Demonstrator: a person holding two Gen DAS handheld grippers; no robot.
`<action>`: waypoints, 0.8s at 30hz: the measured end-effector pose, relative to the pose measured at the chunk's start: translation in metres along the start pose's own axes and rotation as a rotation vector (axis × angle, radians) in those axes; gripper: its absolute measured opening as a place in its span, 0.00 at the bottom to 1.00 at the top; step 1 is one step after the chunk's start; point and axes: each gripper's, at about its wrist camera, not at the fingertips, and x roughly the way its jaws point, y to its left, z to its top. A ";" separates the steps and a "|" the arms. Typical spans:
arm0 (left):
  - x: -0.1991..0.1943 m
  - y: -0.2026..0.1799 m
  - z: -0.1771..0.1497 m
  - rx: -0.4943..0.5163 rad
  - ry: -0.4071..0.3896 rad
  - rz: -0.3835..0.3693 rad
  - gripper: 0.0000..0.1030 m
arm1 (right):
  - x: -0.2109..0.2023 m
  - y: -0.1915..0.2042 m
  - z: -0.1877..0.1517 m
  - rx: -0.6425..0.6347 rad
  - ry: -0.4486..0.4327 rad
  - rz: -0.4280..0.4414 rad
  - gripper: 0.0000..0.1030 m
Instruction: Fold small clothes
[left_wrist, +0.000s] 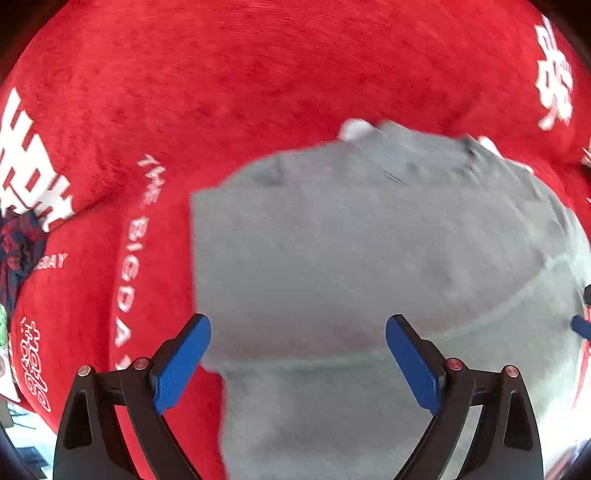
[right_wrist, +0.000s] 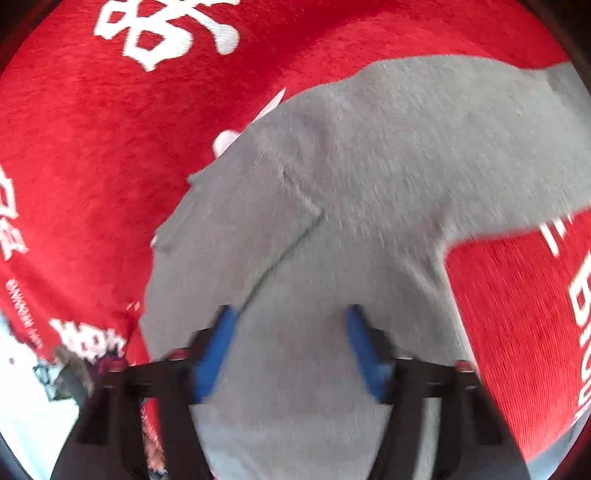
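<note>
The grey garment (left_wrist: 369, 266) lies spread on a red cloth (left_wrist: 258, 74) printed with white lettering; what the cloth covers cannot be told. Both claws hang over the garment with nothing between their pads.

**Claw state**
- Left claw (left_wrist: 298, 363): jaws wide apart, empty. Its blue pads (left_wrist: 181, 363) straddle the near part of the grey fabric.
- Right claw (right_wrist: 290, 354): jaws apart, empty, over the middle of the near grey fabric (right_wrist: 332, 221).

**Step in hand (judged): take hold of an edge for a fold**
1. Bring each claw to a clear hem or side edge, not the middle of the panel.
2. Slide the lower pad under one layer group only; catching the red cloth along with it would drag the surface.
3. Close both claws before lifting, and lift together so that the fabric does not skew.
4. Carry the edge across to meet the opposite edge squarely, then release low.

**Limits of view**
- Both views are motion-blurred; seam lines (right_wrist: 295, 192) show only faintly, so the garment type is uncertain.
- The near end of the garment runs below both frames.
- White patches (left_wrist: 356, 129) at the far edge cannot be identified.
- A dark patterned item (left_wrist: 20, 251) at the left margin is cut off.
- Whether the garment already carries a fold cannot be told.
</note>
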 end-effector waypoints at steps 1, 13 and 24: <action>-0.002 -0.005 -0.002 0.006 0.011 -0.011 0.94 | 0.001 -0.001 -0.007 0.008 0.025 0.016 0.69; -0.025 -0.117 -0.055 0.182 0.219 -0.166 0.94 | -0.010 -0.052 -0.065 0.209 0.138 0.106 0.73; -0.041 -0.191 -0.071 0.281 0.263 -0.201 0.94 | -0.040 -0.085 -0.061 0.268 0.082 0.135 0.73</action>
